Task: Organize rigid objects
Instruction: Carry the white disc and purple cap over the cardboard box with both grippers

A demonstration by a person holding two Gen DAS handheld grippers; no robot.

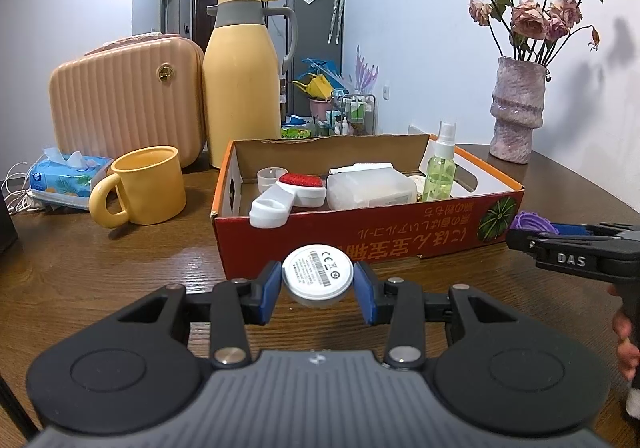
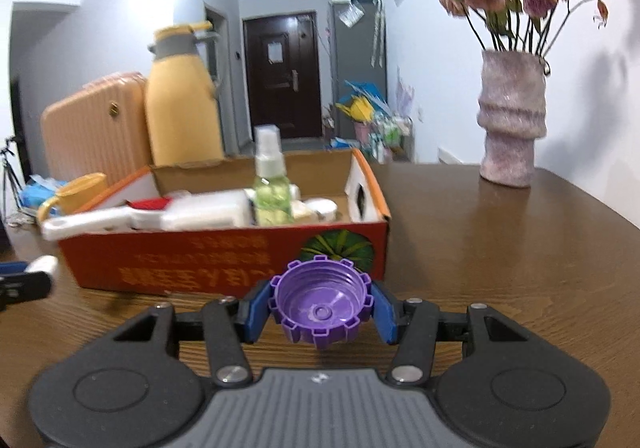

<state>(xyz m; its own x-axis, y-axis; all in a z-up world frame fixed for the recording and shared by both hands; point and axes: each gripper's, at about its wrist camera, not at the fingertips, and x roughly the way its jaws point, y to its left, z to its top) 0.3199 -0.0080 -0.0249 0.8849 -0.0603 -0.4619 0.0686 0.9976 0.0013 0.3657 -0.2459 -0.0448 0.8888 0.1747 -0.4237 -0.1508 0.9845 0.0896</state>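
A white round disc (image 1: pixel 318 274) with a label and barcode is pinched between the blue pads of my left gripper (image 1: pixel 318 288), which is shut on it just above the wooden table, in front of the red cardboard box (image 1: pixel 360 236). My right gripper (image 2: pixel 322 310) is shut on a purple toothed bottle cap (image 2: pixel 320 304), hollow side up, near the box's front right corner (image 2: pixel 376 248). The left wrist view catches that cap (image 1: pixel 528 221) at the right edge. The box holds a green spray bottle (image 1: pixel 440 167), a white container (image 1: pixel 368 187) and a red-and-white brush (image 1: pixel 288 195).
A yellow mug (image 1: pixel 144 187), a tissue pack (image 1: pixel 64 175), a yellow thermos jug (image 1: pixel 242 87) and a peach case (image 1: pixel 124 99) stand left of and behind the box. A pink vase (image 2: pixel 512 119) with dried roses stands at the back right. Bare wood (image 2: pixel 500 248) lies right of the box.
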